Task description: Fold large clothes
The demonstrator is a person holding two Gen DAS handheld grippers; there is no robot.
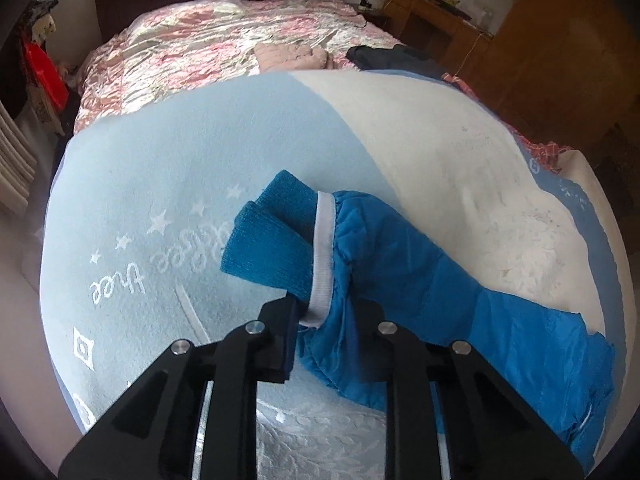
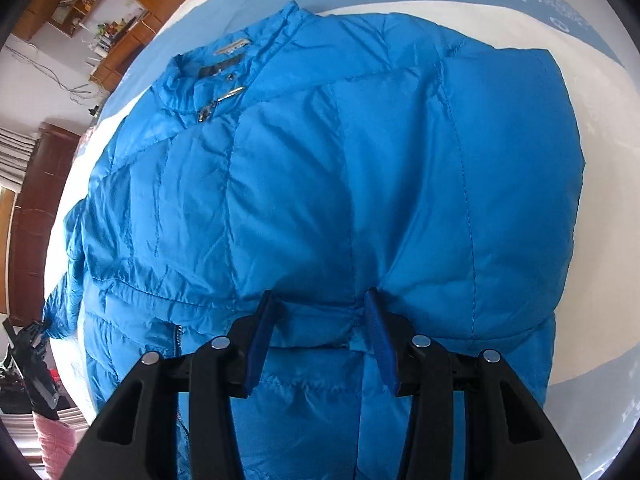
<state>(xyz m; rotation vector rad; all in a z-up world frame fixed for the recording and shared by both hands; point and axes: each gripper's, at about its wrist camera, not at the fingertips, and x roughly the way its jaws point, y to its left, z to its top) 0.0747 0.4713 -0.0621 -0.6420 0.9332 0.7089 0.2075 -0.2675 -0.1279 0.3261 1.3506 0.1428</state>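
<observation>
A bright blue padded jacket lies front up on a pale blue and white blanket, its collar and zip pull toward the upper left. My right gripper points down at the body, its jaws shut on a thick fold of the padded fabric. In the left wrist view one sleeve stretches across the blanket and ends in a white band and a knitted blue cuff. My left gripper is shut on that sleeve just behind the white band, with the fabric bunched between the fingers.
Beyond the blanket is a bed with a pink floral quilt, a folded pink garment and a dark garment on it. A wooden wardrobe and a cluttered desk stand at the right.
</observation>
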